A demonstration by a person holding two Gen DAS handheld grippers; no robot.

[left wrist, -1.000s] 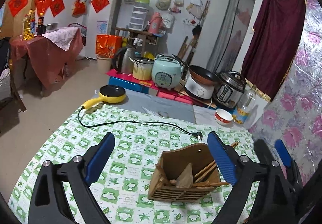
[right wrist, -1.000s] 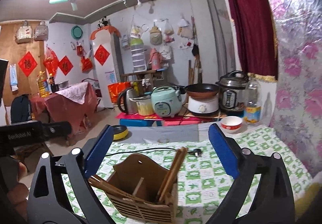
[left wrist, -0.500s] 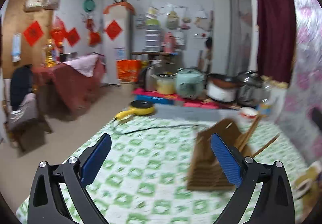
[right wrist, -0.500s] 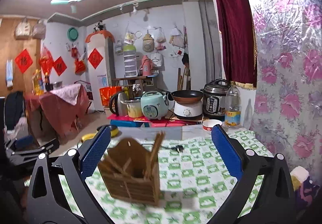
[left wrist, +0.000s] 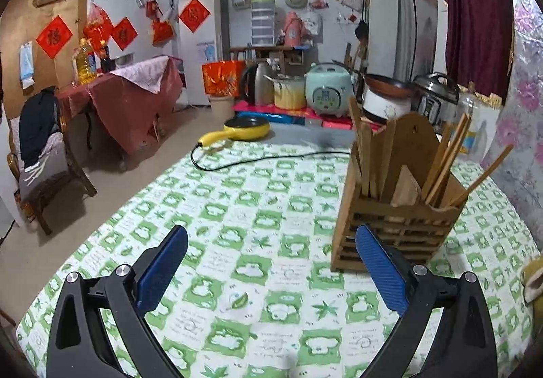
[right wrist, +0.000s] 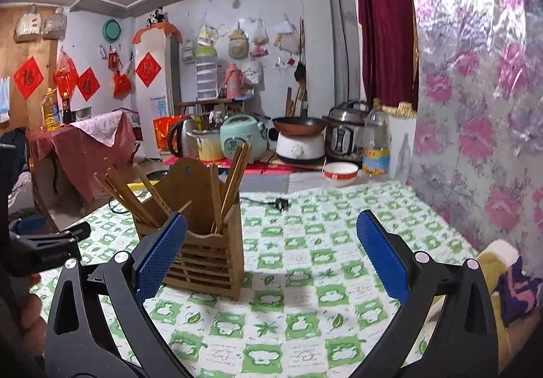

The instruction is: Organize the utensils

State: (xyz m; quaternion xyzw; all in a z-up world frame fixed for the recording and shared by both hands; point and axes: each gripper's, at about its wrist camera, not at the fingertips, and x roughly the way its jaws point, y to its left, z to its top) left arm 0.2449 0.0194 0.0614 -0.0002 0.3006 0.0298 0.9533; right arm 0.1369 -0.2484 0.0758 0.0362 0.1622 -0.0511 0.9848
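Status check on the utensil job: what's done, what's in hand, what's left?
Done, it seems: the chopsticks and flat wooden utensils stand in the wooden holder, upright on the tablecloth. In hand: nothing; the left gripper and right gripper are both open and empty. Left: no loose utensils show on the cloth; one chopstick leans out sideways and might need straightening.

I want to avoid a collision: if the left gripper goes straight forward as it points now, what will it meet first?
Probably nothing soon. Between the left gripper fingers lies only the checked tablecloth. The wooden utensil holder stands right of that line, by the right finger, which might graze it; depth is unclear.
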